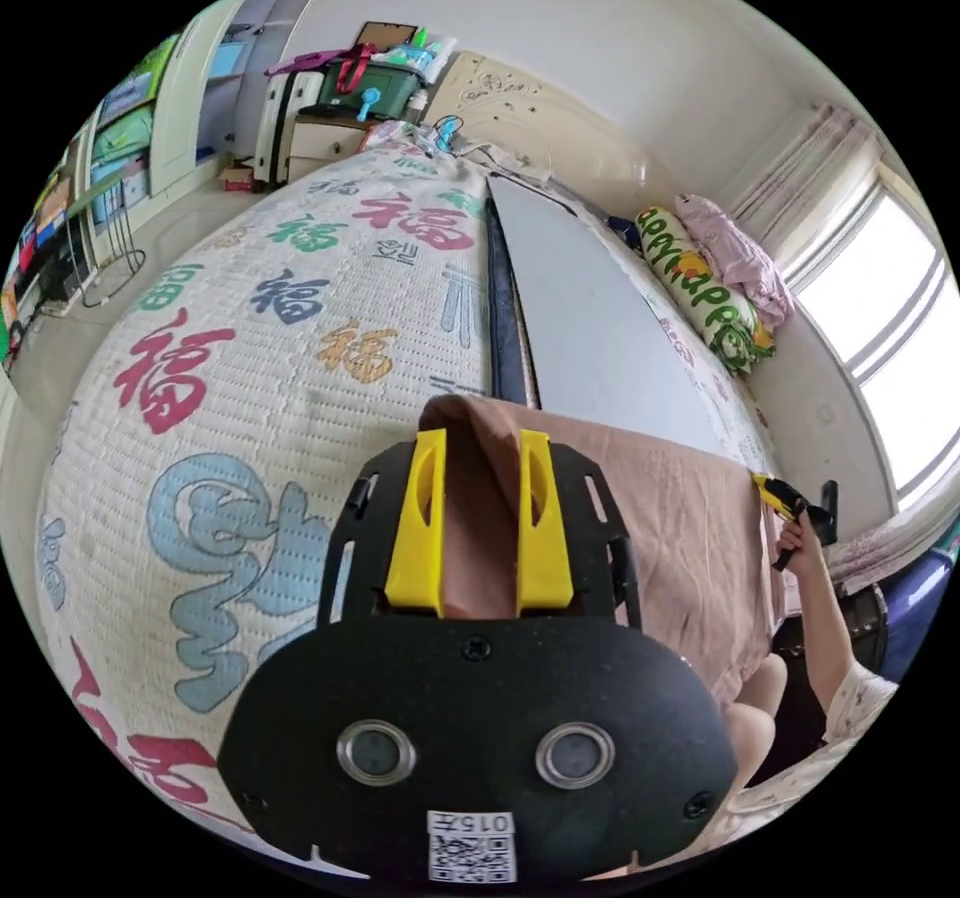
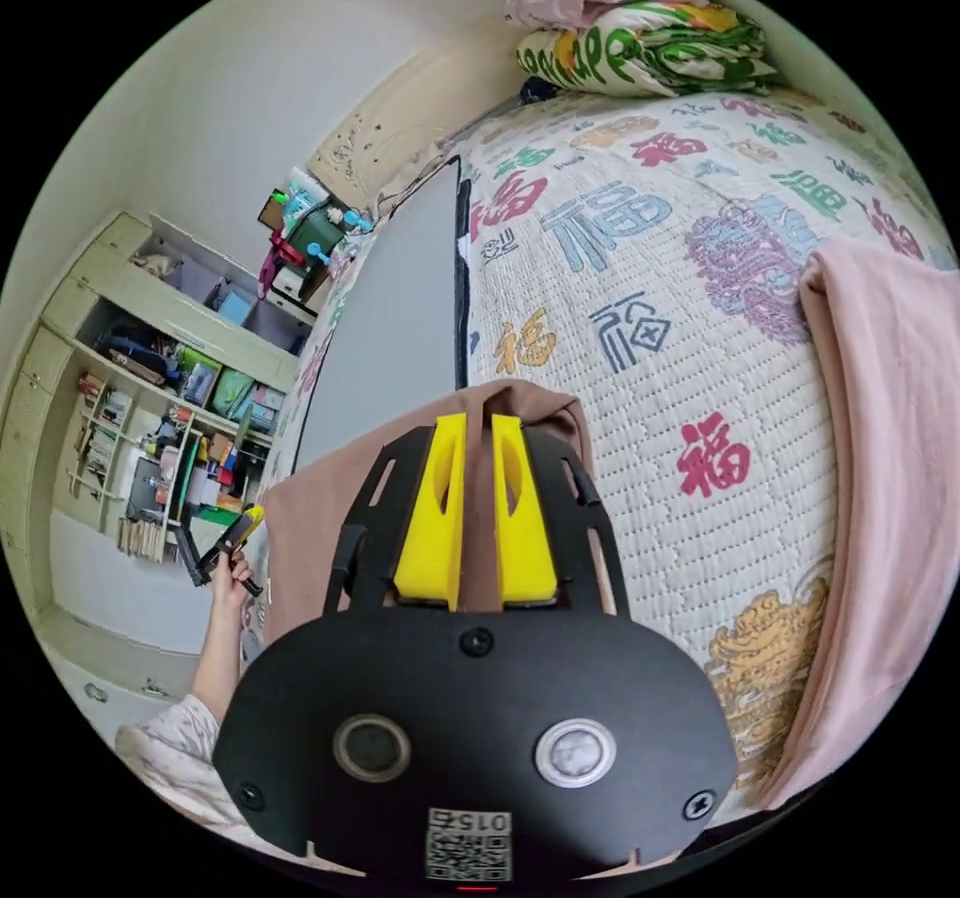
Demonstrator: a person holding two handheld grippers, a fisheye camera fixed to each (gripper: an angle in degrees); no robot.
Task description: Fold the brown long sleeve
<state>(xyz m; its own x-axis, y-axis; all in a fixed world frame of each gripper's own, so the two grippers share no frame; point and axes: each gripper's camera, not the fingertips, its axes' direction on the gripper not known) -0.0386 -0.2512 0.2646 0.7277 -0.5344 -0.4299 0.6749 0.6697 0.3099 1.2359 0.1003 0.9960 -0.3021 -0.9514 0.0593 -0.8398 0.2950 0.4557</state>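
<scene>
The brown long sleeve (image 1: pixel 660 518) hangs stretched in the air over the bed, held by its top edge at both ends. In the left gripper view, my left gripper (image 1: pixel 482 438) is shut on one end, a bunched fold of brown cloth filling the space between the yellow jaws. At the far end a hand holds the right gripper (image 1: pixel 790 503) at the cloth's edge. In the right gripper view, my right gripper (image 2: pixel 478 423) is shut on the brown long sleeve (image 2: pixel 310 518), its jaws close together. The left gripper (image 2: pixel 235 533) appears there at the left, in a hand.
A quilt printed with coloured characters (image 1: pixel 250 358) covers the bed, and a grey board (image 1: pixel 590 318) lies along it. Folded bedding (image 1: pixel 710 288) is stacked by the window (image 1: pixel 890 308). A pink cloth (image 2: pixel 890 458) lies on the quilt. Shelves (image 2: pixel 150 388) stand against the wall.
</scene>
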